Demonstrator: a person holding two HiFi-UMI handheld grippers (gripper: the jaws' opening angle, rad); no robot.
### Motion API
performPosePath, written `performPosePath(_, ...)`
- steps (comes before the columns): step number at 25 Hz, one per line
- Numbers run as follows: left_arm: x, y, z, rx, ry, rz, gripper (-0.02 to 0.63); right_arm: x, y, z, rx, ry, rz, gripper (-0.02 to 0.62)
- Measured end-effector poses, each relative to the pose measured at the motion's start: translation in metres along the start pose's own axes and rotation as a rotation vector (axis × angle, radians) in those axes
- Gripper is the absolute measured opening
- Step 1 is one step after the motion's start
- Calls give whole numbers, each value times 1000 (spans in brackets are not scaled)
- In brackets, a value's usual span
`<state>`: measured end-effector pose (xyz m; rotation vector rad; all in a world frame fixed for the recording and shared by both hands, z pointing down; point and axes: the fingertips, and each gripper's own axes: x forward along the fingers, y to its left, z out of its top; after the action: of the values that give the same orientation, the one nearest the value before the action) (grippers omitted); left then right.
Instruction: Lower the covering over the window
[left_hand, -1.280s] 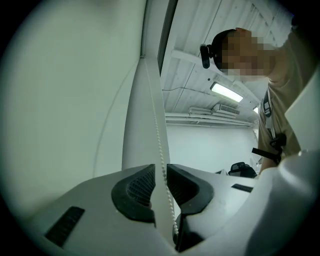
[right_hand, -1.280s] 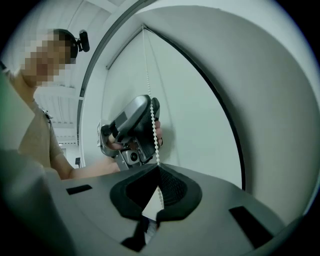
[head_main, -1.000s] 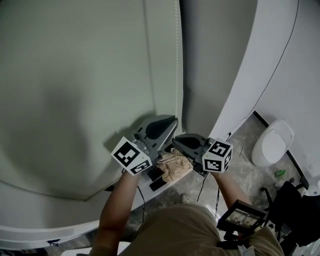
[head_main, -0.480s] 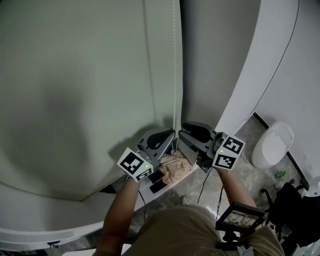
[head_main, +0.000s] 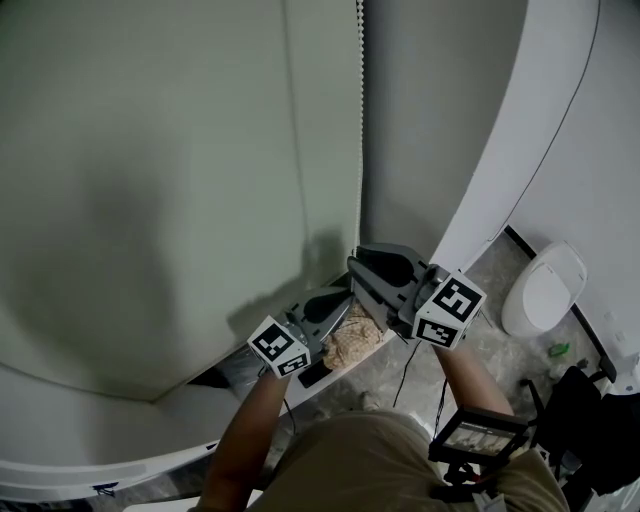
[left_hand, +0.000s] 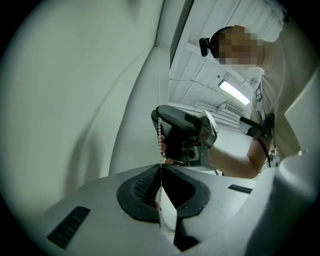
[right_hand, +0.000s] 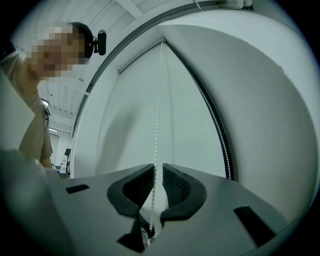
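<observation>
A pale green roller blind covers the window, and its white bead chain hangs along its right edge. My left gripper is low, shut on the bead chain, which runs up from between its pads. Just above it my right gripper is closing. The chain passes through the narrow gap between its pads without being pinched. The chain's second strand hangs free to the right. The right gripper shows above the left one in the left gripper view.
A curved white wall rises at the right. Below it on the floor stands a white rounded fixture. A crumpled cloth and dark flat items lie on the sill under the grippers. A small screen device hangs at my waist.
My left gripper has moved down, still shut on the chain. My right gripper has let go, risen along the chain above the left one, and its jaws have narrowed again.
</observation>
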<state>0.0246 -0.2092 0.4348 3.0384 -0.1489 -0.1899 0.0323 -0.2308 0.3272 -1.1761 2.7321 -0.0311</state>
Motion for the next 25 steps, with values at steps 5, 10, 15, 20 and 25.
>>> performPosePath(5, 2, -14, 3, 41, 13, -45, 23, 1, -2, -3, 70, 21, -2, 8)
performPosePath(10, -4, -10, 56, 50, -136, -74, 170, -2, -7, -4, 150, -7, 12, 7)
performPosePath(15, 4, 7, 130, 111, -213, -29, 176, 8, 4, -36, 157, 76, 48, 7)
performPosePath(20, 25, 17, 133, 166, -105, -1, 48, 8, 6, -82, 221, 155, 42, 7)
performPosePath(25, 19, 20, 127, 126, -166, 22, 17, 1, 3, -87, 181, 158, 25, 8)
